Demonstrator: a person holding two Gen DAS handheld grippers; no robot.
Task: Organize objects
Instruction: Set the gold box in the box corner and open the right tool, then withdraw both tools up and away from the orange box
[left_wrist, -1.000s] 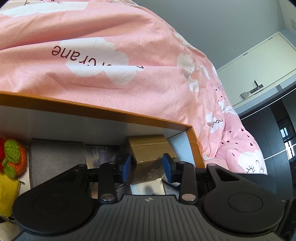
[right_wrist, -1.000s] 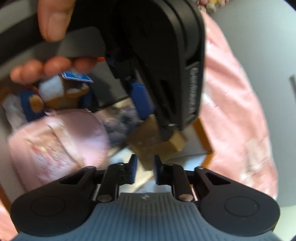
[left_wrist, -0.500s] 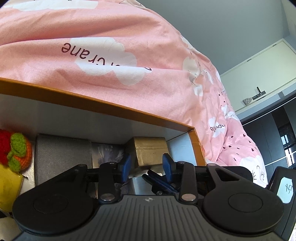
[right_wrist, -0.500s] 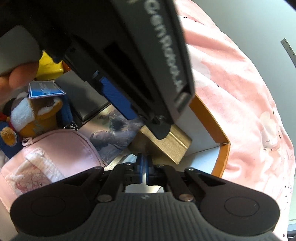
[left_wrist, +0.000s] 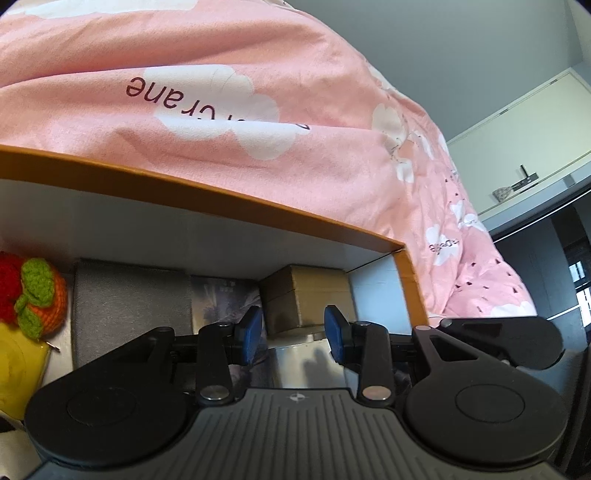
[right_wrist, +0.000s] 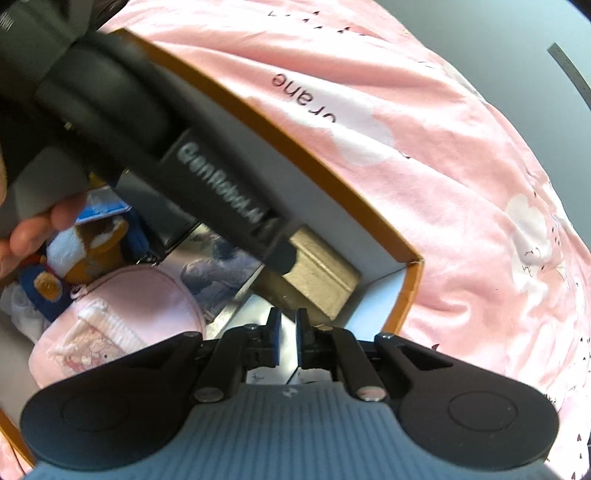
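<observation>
An orange-rimmed box (left_wrist: 221, 195) with white inner walls lies on a pink quilt (left_wrist: 258, 110). A gold carton (left_wrist: 306, 295) sits in its far right corner. My left gripper (left_wrist: 294, 339) hovers just short of that carton, open, with nothing between its blue pads. In the right wrist view one of the left gripper's fingers (right_wrist: 282, 258) reaches the gold carton (right_wrist: 325, 280). My right gripper (right_wrist: 288, 343) hangs over the box floor near the carton. Its jaws stand almost together, and I see nothing in the narrow slit.
Also in the box are a pink pouch (right_wrist: 122, 306), a plush toy with a blue tag (right_wrist: 85, 243), a photo print (right_wrist: 218, 269), a grey case (left_wrist: 129, 299) and a crocheted fruit (left_wrist: 33, 295). A person's fingers (right_wrist: 37, 225) hold the left tool.
My right gripper closed from slightly open, rolled, and drew out from between the left fingers. The gold carton now lies beyond the left pads instead of between them.
</observation>
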